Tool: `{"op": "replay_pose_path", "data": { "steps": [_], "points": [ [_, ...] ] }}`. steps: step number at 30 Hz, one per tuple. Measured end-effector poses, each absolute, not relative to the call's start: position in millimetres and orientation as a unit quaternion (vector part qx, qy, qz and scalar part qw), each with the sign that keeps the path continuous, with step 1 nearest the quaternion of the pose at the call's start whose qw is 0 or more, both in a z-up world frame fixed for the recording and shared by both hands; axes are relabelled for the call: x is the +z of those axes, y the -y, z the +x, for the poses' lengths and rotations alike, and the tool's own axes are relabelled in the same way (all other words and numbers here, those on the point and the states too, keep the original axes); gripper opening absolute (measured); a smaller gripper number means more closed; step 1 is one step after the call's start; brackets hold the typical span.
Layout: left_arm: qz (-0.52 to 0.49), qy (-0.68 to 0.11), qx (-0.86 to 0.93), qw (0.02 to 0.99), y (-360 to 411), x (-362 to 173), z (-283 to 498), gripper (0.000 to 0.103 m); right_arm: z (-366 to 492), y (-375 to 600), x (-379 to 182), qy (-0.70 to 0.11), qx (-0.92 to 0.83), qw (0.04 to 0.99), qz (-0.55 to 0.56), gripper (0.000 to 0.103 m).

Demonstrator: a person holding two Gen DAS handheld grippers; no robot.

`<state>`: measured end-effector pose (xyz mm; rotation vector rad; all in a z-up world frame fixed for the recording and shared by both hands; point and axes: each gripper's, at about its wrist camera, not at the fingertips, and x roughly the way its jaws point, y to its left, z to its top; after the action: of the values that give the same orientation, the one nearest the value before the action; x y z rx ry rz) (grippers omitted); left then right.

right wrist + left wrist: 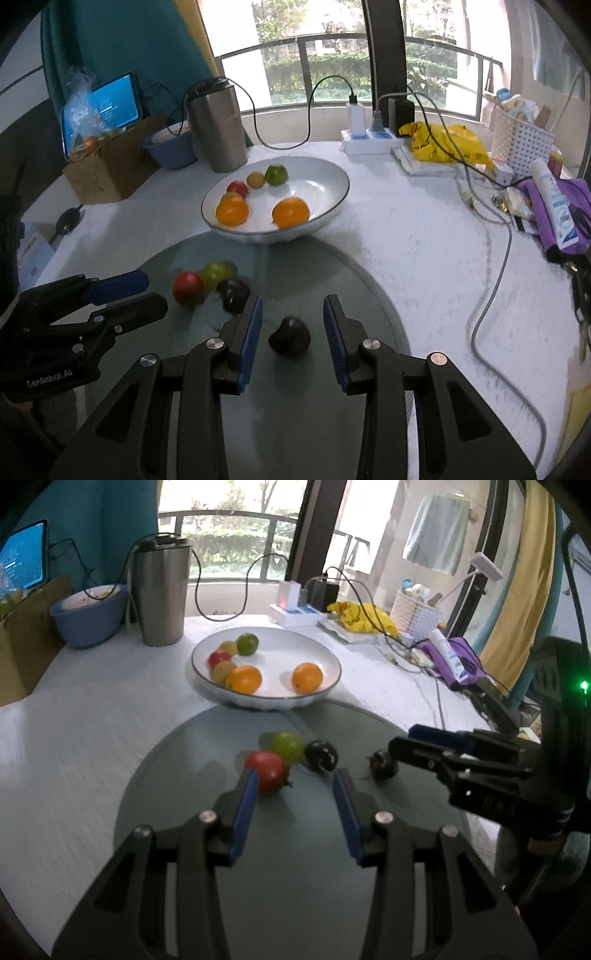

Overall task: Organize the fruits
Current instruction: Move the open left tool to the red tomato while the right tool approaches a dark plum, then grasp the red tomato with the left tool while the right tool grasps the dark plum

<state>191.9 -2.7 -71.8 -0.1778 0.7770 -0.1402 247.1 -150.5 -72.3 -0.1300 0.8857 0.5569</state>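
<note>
A dark, glossy, roundish plum is lying on a smooth grey round mat, sitting between the blue ribbed pads of the right gripper, whose jaws are standing wide apart and touching nothing. Just beyond it, a second dark plum, a shiny red tomato and a green fruit are clustering together on the mat. The left gripper is also gaping, holding nothing, its left pad just beside the red tomato; both tools are angling low over the mat, and "GenRobot.AI" is showing on the left one's black body. Behind the mat, a white, dark-rimmed ceramic bowl is holding two oranges, a lime, a red fruit and small tan ones. A brushed steel tumbler is standing beyond on the white textured table.
</note>
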Motion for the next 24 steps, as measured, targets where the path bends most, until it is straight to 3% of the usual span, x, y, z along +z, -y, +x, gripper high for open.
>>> {"op": "replay_pose_path", "data": {
  "steps": [24],
  "points": [
    [-0.072, -0.410, -0.042, 0.908, 0, -95, 216, 0.044, 253, 148, -102, -0.453, 0.277, 0.845, -0.060, 0.036]
  ]
}}
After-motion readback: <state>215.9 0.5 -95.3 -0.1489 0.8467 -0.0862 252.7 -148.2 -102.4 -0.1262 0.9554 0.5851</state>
